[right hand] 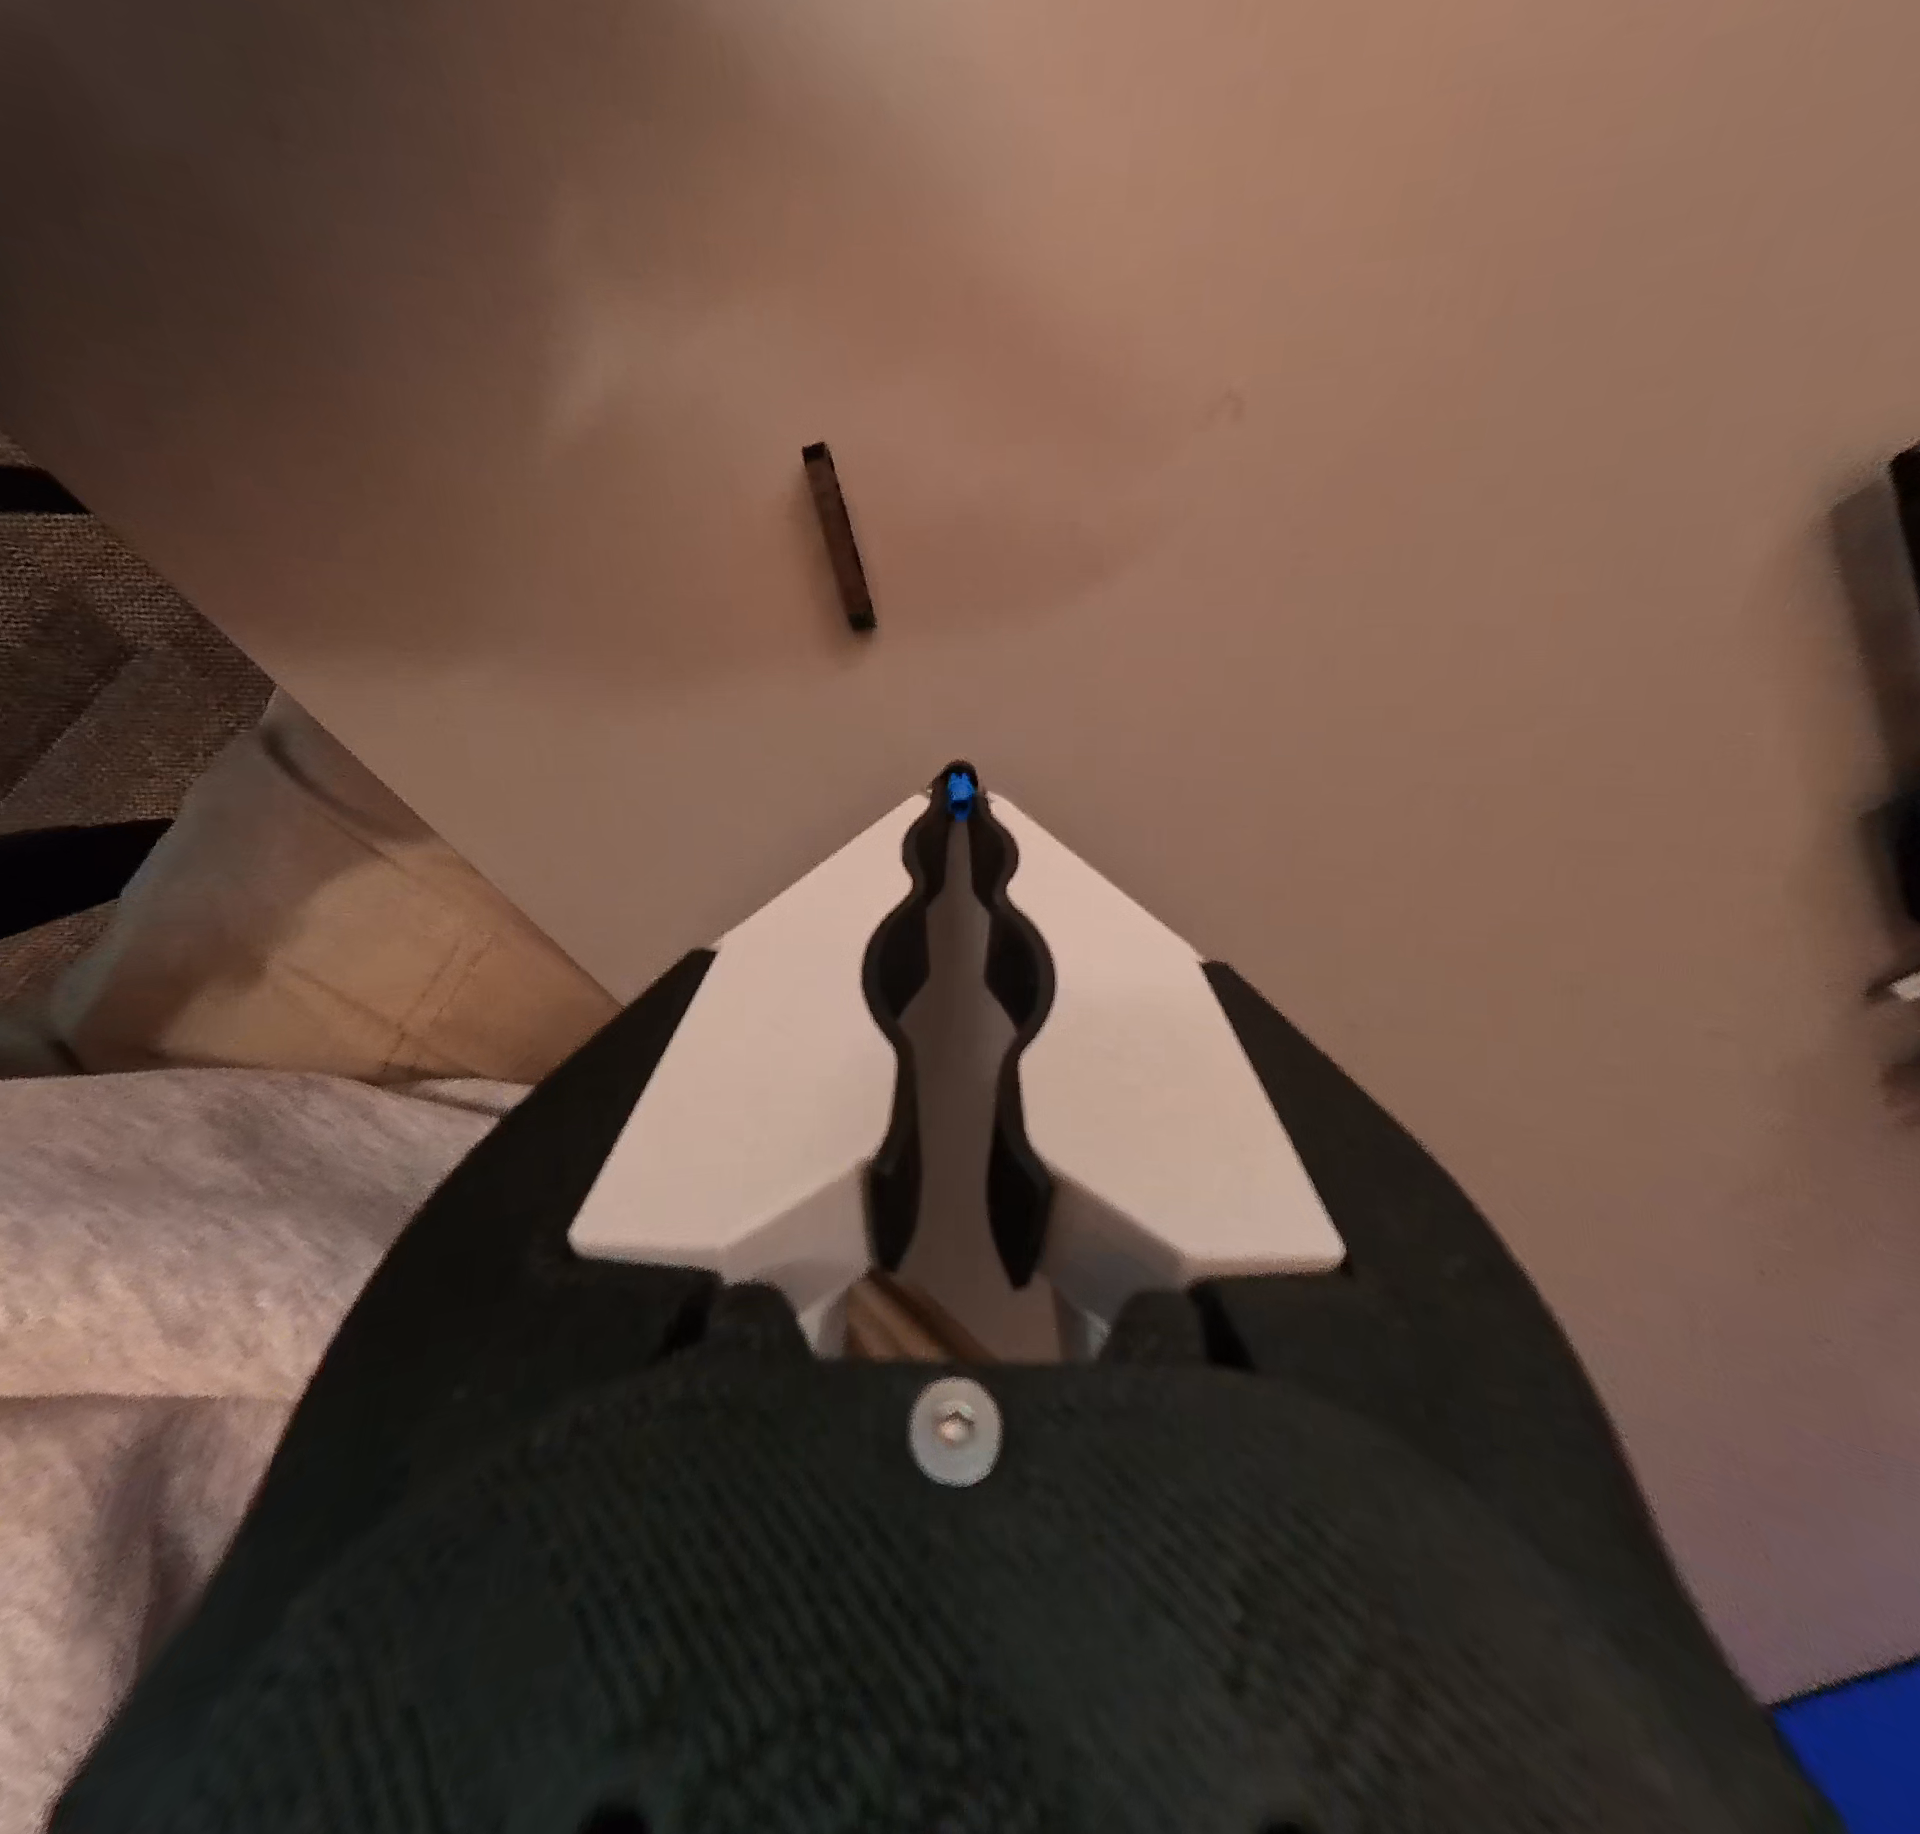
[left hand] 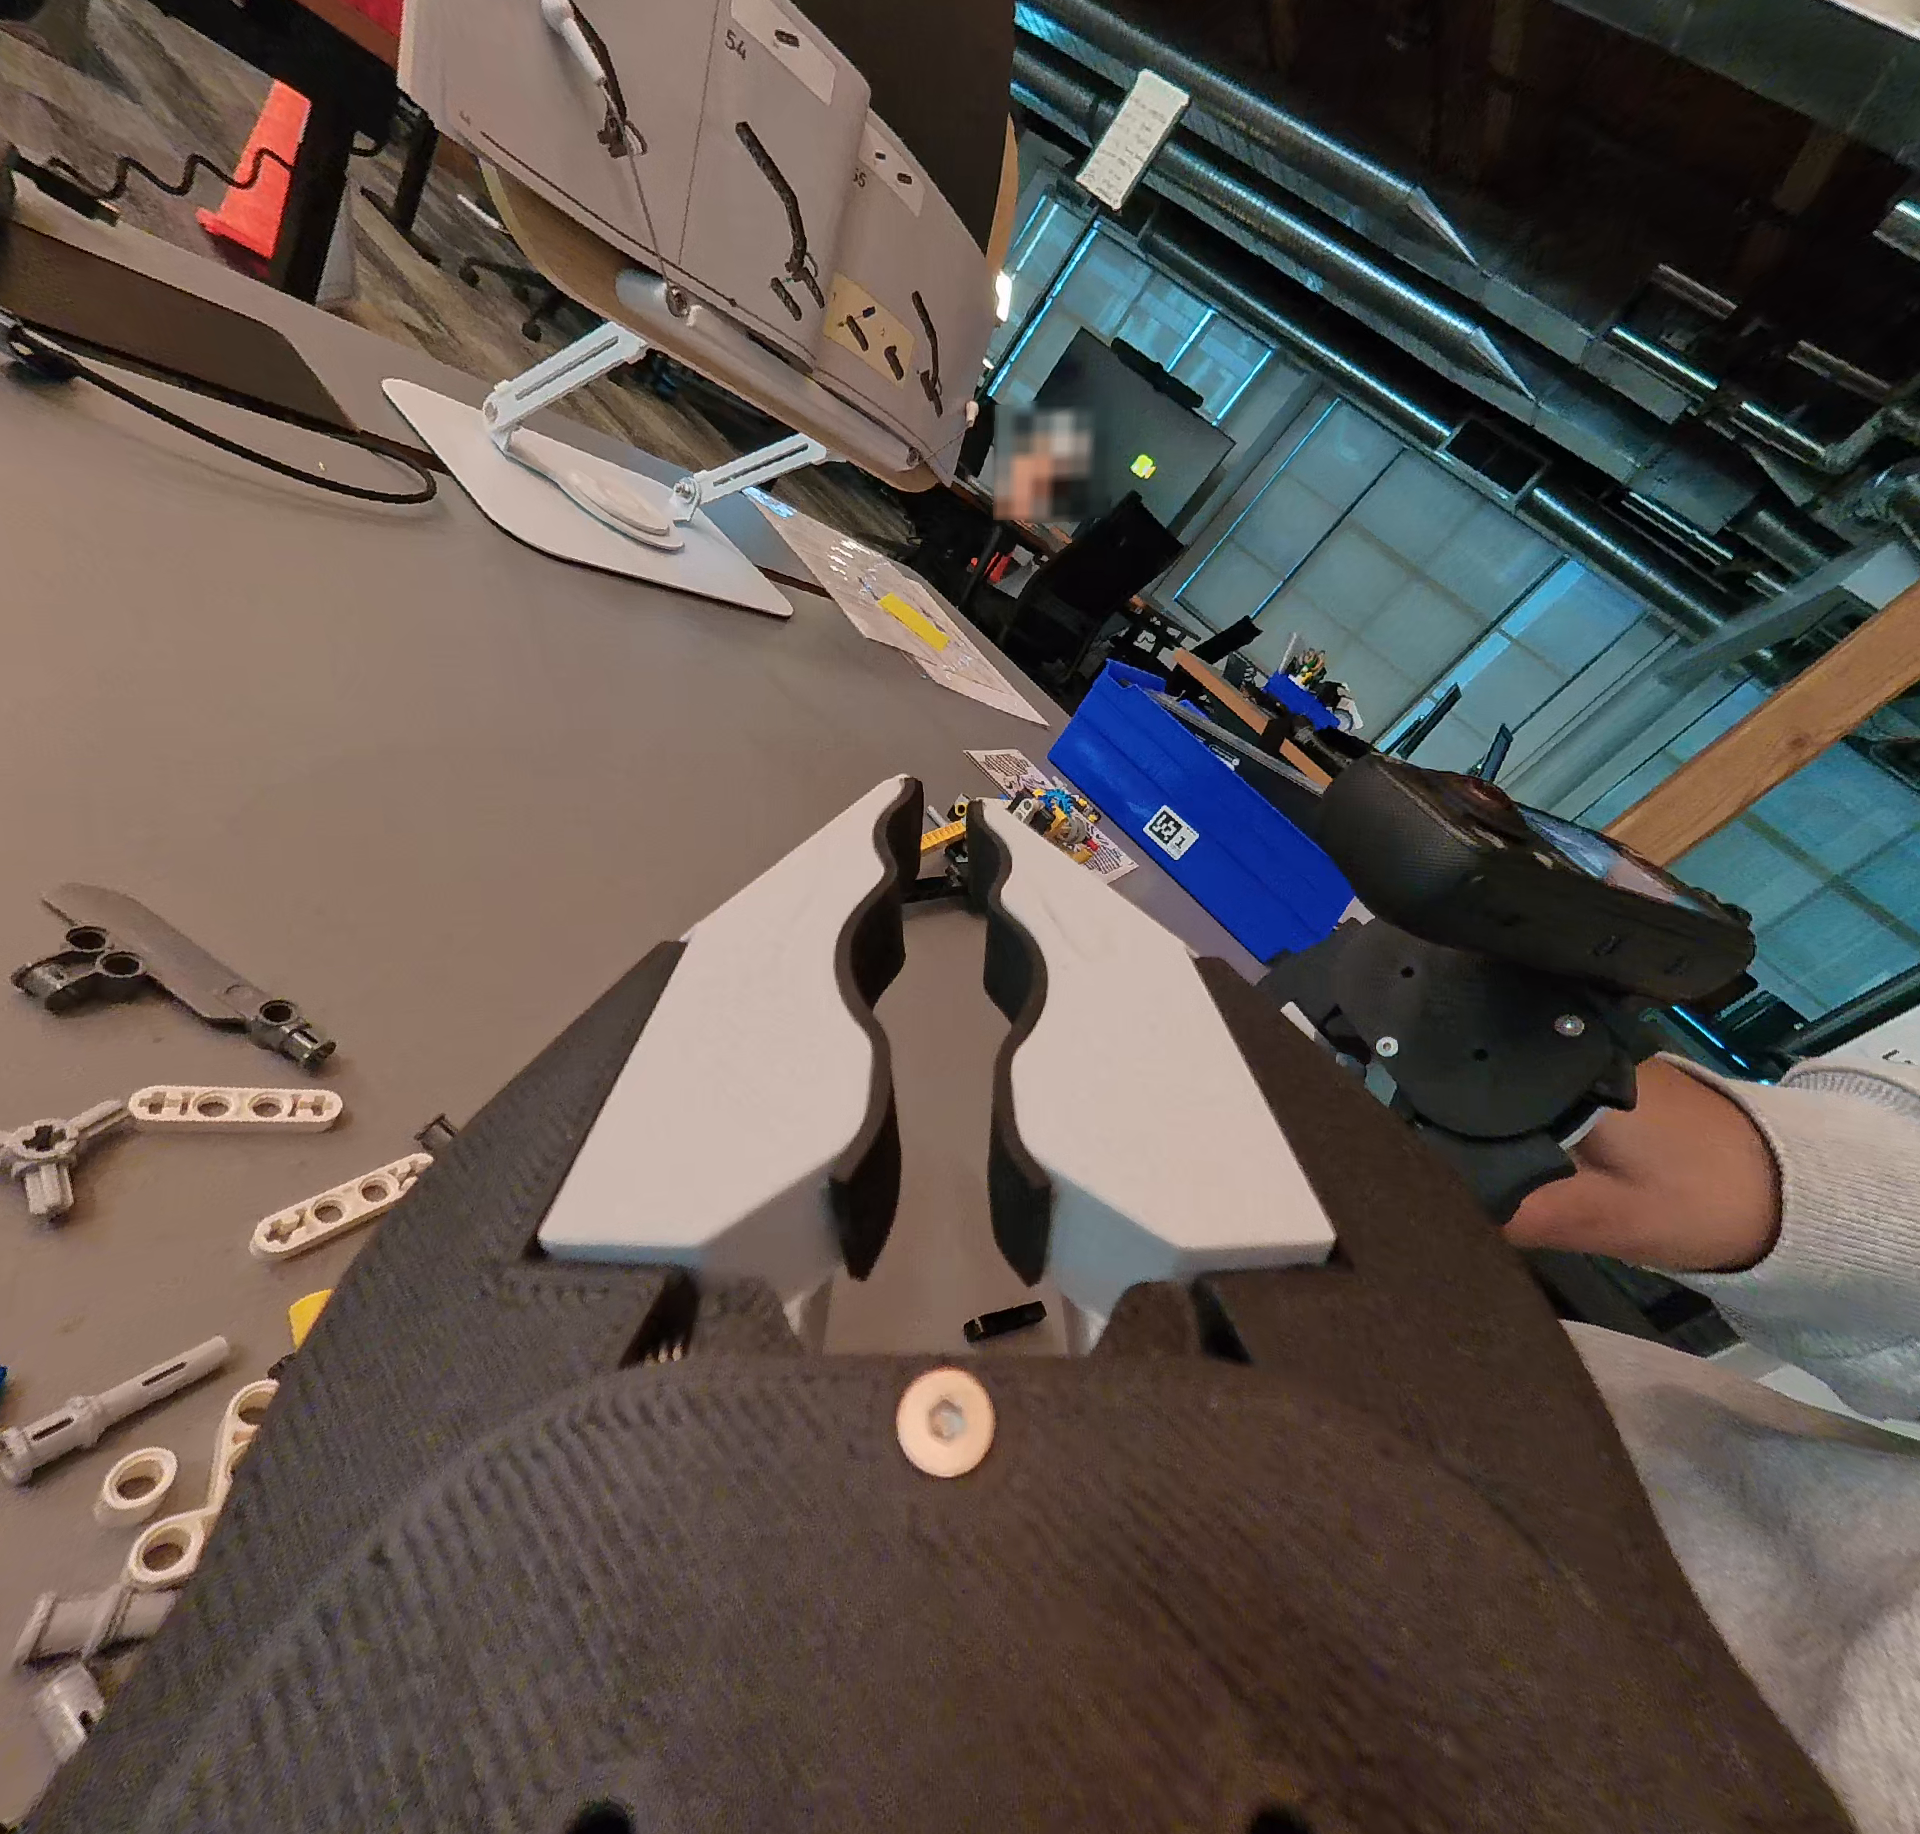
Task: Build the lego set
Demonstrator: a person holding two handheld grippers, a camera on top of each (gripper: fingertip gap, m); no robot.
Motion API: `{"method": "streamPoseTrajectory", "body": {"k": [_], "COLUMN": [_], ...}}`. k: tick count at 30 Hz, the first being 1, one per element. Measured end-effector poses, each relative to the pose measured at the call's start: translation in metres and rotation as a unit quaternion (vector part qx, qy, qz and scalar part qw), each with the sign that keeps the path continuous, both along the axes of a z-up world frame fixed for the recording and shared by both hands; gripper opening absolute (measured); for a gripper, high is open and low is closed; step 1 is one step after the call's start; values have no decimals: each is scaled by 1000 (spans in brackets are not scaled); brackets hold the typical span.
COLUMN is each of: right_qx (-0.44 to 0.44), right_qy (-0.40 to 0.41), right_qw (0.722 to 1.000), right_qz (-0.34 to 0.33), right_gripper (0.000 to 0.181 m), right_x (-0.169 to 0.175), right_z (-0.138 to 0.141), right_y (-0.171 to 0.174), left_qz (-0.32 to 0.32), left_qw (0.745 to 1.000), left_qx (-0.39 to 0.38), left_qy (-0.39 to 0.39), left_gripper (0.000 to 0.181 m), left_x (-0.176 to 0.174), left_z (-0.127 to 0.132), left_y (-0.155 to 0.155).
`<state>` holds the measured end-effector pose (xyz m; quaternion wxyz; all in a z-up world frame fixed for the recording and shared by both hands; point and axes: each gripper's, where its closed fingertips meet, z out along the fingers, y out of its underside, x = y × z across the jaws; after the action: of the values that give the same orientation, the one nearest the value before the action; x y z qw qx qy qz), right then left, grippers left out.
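Loose parts (left hand: 208, 1109) lie on the table (left hand: 468, 745) left of my left gripper (left hand: 943, 828); the bin (left hand: 1195, 818) sits to its right, the stand (left hand: 582, 496) far behind. An axle (right hand: 837, 535) lies ahead of my right gripper (right hand: 958, 797).

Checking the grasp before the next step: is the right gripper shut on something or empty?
Shut on a blue pin. The right gripper has its fingertips nearly together, with the small pin pinched between them and sticking out past the tips.

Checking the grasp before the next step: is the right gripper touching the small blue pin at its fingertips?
Touching. The right wrist view shows the right gripper pinching the small blue pin between its closed tips, no gap either side.
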<state>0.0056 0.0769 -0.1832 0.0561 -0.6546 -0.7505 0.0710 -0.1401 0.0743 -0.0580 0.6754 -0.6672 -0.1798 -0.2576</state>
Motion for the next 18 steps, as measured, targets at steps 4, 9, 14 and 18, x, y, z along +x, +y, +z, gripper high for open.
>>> {"method": "streamPoseTrajectory", "body": {"k": [4, 9, 14, 18], "right_qx": [5, -7, -23, -15], "right_qy": [-26, 8, 37, 144], "right_qw": [1000, 1000, 999, 988], "right_qz": [7, -6, 3, 48], "right_gripper": [3, 3, 3, 3], "right_x": [12, 12, 7, -20], "right_z": [-8, -10, 5, 40], "right_y": [1, 2, 2, 4], "left_qz": [1, 2, -15, -66], "left_qw": [1000, 1000, 1000, 997], "left_qx": [1, -1, -9, -2], "left_qy": [0, 6, -6, -33], "left_gripper": [6, 5, 6, 10], "left_x": [0, 1, 5, 22], "left_z": [1, 0, -5, -5], "left_y": [-1, -1, 4, 10]}}
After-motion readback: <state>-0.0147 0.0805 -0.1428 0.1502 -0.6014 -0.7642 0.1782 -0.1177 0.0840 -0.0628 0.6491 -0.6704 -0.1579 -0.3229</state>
